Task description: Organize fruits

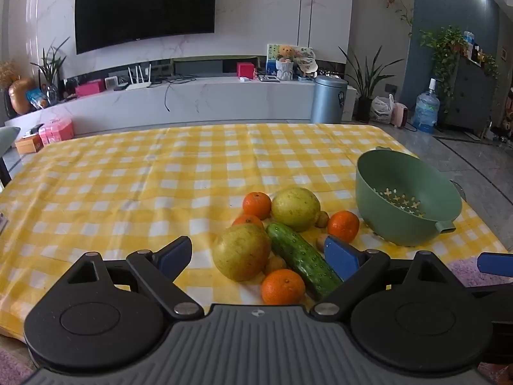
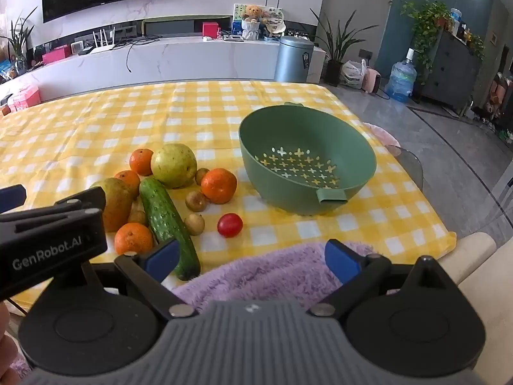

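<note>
My left gripper (image 1: 258,253), spread wide and holding nothing, sits nearest the fruit pile, cucumber (image 1: 303,258) running from five to eleven o'clock; right gripper (image 2: 251,258) likewise released, bowl (image 2: 307,163) at one o'clock.

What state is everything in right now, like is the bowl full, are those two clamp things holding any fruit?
Green plastic strainer bowl: upright, empty.
Left hand-held gripper: open, holding nothing.
Right hand-held gripper: open, holding nothing.
Long green cucumber: lying flat on the cloth.
Small red cherry tomato: loose on the cloth, apart from the pile.
Wall-mounted black television: screen dark.
</note>
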{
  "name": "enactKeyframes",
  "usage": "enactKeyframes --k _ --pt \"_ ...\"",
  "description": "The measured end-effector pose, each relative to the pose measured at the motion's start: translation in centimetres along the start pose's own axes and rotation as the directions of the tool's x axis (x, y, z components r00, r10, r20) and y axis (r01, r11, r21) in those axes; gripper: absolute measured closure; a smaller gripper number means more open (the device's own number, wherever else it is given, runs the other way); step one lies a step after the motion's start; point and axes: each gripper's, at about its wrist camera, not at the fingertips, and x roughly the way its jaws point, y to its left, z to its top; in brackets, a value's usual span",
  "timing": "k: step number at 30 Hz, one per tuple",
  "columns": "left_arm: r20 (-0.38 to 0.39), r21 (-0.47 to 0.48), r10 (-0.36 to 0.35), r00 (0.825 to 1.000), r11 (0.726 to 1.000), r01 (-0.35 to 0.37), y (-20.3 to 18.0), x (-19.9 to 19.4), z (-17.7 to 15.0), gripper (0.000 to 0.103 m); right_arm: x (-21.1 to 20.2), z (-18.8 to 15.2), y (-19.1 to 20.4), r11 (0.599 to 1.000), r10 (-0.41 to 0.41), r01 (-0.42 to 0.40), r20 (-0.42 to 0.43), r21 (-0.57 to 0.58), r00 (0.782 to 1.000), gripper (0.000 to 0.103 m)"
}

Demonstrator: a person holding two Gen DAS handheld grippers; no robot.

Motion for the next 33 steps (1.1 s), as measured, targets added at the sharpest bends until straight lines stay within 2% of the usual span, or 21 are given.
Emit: enactKeyframes --k 3,6,12,19,24,30,33 --pt "0.000 -0.004 -0.020 1.000 1.000 0.020 -0.1 0.0 0.1 0.000 0.0 0.1 0.1 1.000 -0.010 0.010 0.008 -0.005 1.000 0.009" --pt "-0.011 -0.008 -0.069 0.998 0.998 0.069 -0.2 0.7 -0.3 0.000 0.1 0.1 -0.1 0.999 -0.034 0.034 0.006 0.001 0.999 0.009" --pt "-0.018 -0.007 -0.105 0.994 0.994 0.105 -1.2 0.2 0.0 0.000 -0.4 0.0 -1.3 0.999 -0.051 0.051 0.003 0.015 0.999 0.009" --pt "-0.035 -0.029 -0.127 0.991 0.992 0.126 -1.9 0.0 0.0 0.000 -0.6 -0.1 -2.0 0.998 -0.061 0.061 -0.010 0.017 0.998 0.009" --pt "-0.040 -0.009 -0.135 0.990 0.991 0.135 -2.4 -0.1 -0.1 0.000 -0.7 -0.4 -2.4 0.997 -0.070 0.071 -0.012 0.026 0.997 0.009" --pt "-0.064 -0.017 -0.137 0.989 0.991 0.136 -2.6 0.1 -0.5 0.000 -0.4 -1.0 -2.5 0.997 -0.047 0.049 -0.031 0.054 0.998 0.010" --pt "-0.071 -0.013 -0.129 0.989 0.992 0.129 -2.6 0.1 -0.6 0.000 -0.3 -1.1 -2.2 0.997 -0.060 0.062 -0.031 0.038 0.998 0.010"
